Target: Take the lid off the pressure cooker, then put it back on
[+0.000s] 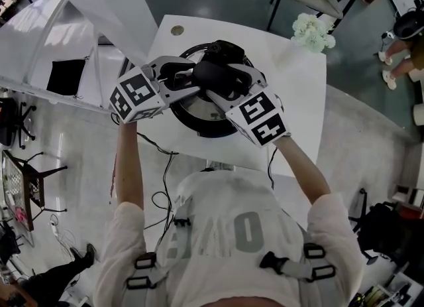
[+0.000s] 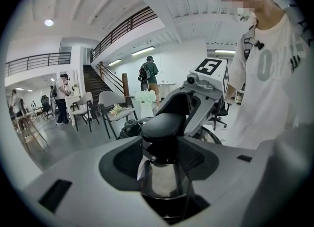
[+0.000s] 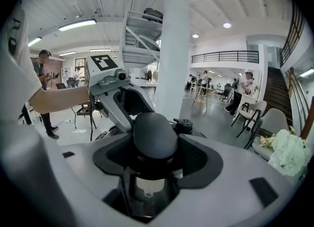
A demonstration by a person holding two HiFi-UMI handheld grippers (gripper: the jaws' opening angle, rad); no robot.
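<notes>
Knob duty from both sides: left gripper (image 2: 164,145) and right gripper (image 3: 154,147) meet head-on over the pressure cooker (image 1: 199,123). Each has its pads pinched onto the black lid knob (image 1: 215,73), the left one seemingly a touch lower, near the shiny neck under it. Two opposed grips make sense, I'd say: they should let the lid (image 1: 192,105) turn or rise level instead of tipping. It looks seated on the cooker, which stands mid white table (image 1: 298,93), so the lift-off appears not yet done. Contents? Can't tell, the lid covers them. White flowers (image 1: 311,32) sit at the table's far corner, well apart.
</notes>
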